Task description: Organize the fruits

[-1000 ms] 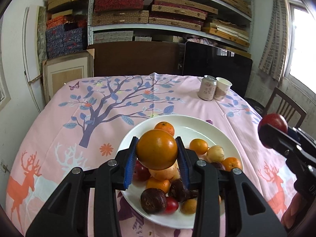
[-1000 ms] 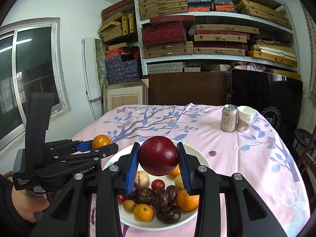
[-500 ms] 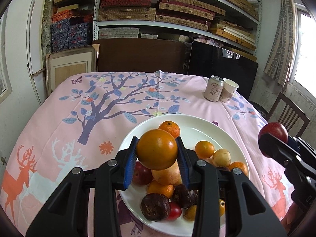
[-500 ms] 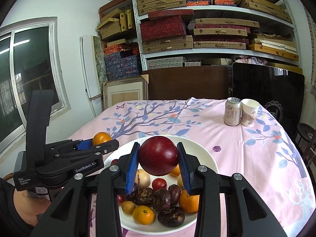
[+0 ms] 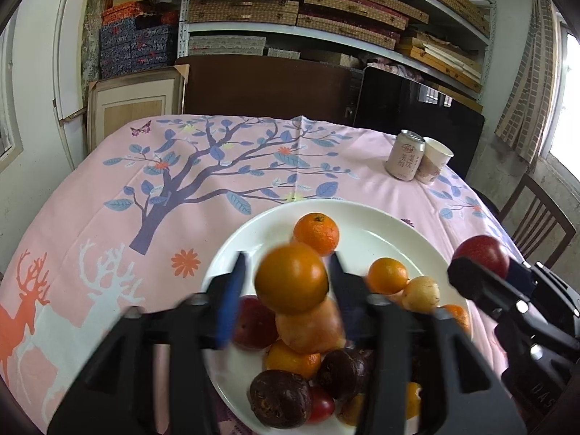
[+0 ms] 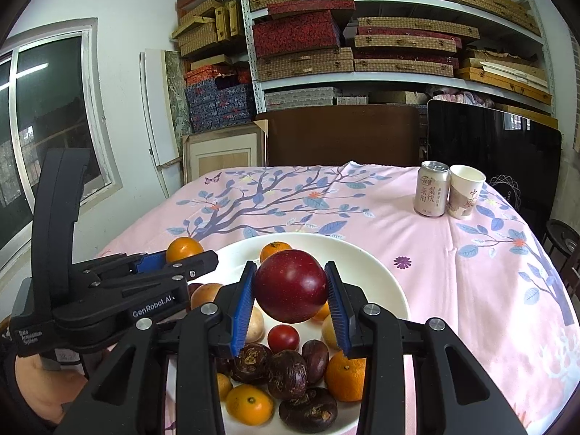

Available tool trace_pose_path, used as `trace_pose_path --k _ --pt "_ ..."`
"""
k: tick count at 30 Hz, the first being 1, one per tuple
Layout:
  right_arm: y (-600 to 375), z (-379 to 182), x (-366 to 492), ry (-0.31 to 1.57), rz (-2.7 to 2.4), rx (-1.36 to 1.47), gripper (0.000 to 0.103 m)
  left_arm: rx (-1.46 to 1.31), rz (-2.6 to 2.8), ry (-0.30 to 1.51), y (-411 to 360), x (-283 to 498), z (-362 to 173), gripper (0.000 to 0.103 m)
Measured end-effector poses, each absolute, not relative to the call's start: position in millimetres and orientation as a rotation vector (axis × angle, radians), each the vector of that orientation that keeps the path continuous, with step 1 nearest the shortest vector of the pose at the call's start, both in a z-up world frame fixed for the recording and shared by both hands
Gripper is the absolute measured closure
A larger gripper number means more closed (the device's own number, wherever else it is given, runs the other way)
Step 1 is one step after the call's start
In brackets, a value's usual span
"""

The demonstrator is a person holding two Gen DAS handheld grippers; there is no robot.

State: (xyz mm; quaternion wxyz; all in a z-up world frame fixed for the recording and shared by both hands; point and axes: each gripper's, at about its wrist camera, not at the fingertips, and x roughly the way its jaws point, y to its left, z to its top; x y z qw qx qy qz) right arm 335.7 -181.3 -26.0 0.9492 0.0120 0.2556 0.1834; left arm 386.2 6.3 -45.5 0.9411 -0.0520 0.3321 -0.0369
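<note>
A white plate point(image 5: 362, 217) point(image 6: 380, 279) on the pink tablecloth holds several oranges, dark passion fruits and small red fruits. My left gripper point(image 5: 290, 282) has its blurred jaws spread wide with gaps on both sides of a large orange point(image 5: 291, 278), which sits just above the fruit pile; it also shows in the right wrist view point(image 6: 183, 248). My right gripper point(image 6: 290, 286) is shut on a dark red plum point(image 6: 291, 285) above the plate; the plum also shows at the right of the left wrist view point(image 5: 480, 257).
A drink can point(image 5: 405, 159) point(image 6: 431, 194) and a paper cup point(image 5: 435, 159) point(image 6: 464, 195) stand at the table's far right. A wooden chair point(image 5: 536, 224) is off the right edge. Shelves of boxes point(image 6: 362, 43) fill the back wall.
My left gripper's jaws have sprung open from the large orange, with motion blur. Both grippers have come slightly lower and nearer the plate. The right gripper still holds the plum.
</note>
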Motion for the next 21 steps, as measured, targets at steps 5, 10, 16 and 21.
trace_pose_path --k 5,10,16,21 --pt "-182.3 -35.3 339.2 0.523 0.344 0.021 0.029 -0.097 -0.06 0.656 11.9 383.1 -42.6 0.027" --pt "-193.0 -35.8 328.4 0.539 0.339 0.044 0.029 -0.033 -0.073 0.667 8.6 371.5 -39.1 0.027" --pt "-208.3 -38.9 301.9 0.599 0.337 0.081 0.028 0.125 -0.131 0.652 -9.8 325.9 -31.7 0.017" --pt "-215.6 -38.8 268.7 0.616 0.324 0.069 0.024 0.147 -0.201 0.65 -10.8 275.9 -27.4 0.011"
